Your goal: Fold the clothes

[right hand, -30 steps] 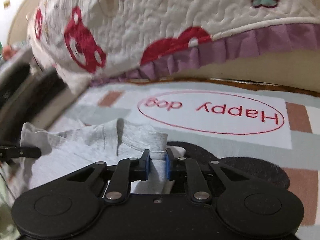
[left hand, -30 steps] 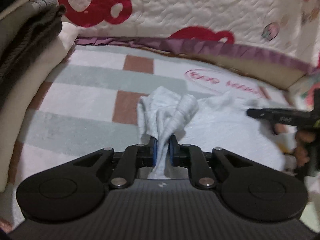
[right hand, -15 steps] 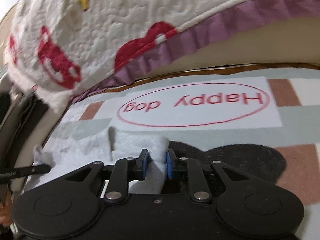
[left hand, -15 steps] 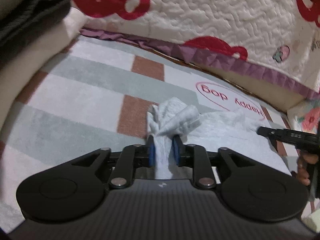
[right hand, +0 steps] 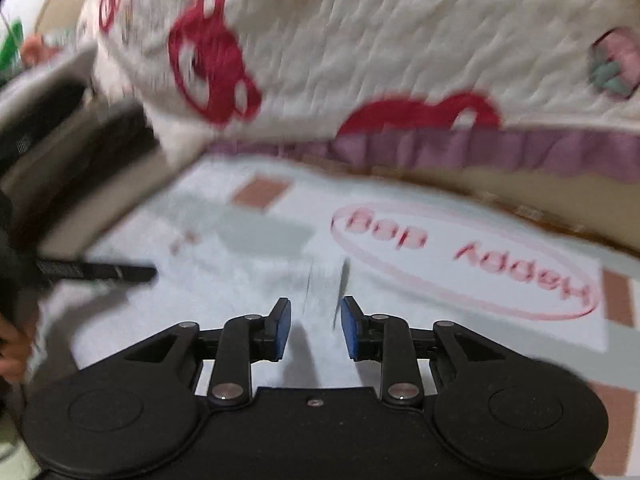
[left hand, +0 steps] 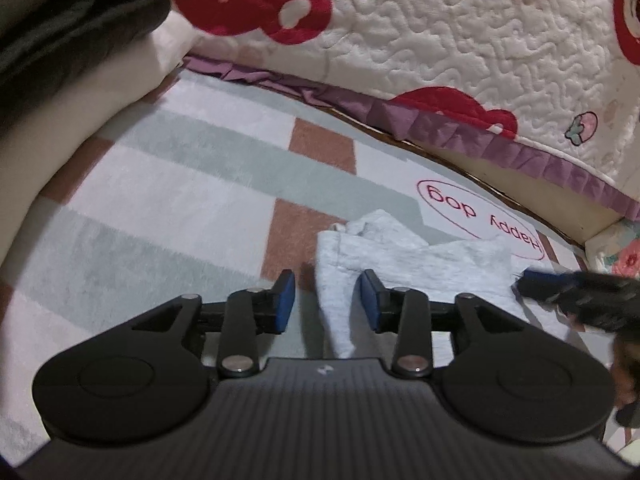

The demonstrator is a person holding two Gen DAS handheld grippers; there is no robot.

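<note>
My left gripper (left hand: 326, 300) is matt black plastic, its housing finely ribbed, with small bright metal pivot pins and smooth blue pads (left hand: 285, 300) that look rubbery. My right gripper (right hand: 311, 328) shows the same matt black plastic, metal pins and blue pad facings. The garment (left hand: 400, 264) is pale grey cloth, a soft, slightly fuzzy knit with a heathered look. The rug (left hand: 180, 200) beneath it is short-pile cloth, matt, printed in white, grey-green and brown blocks. The bedspread (left hand: 460, 52) is quilted cream cloth, puckered by wavy stitching, with red appliqué-like bear shapes and a pleated purple cloth frill (left hand: 440, 128). The right wrist view is blurred, finer texture unreadable.
</note>
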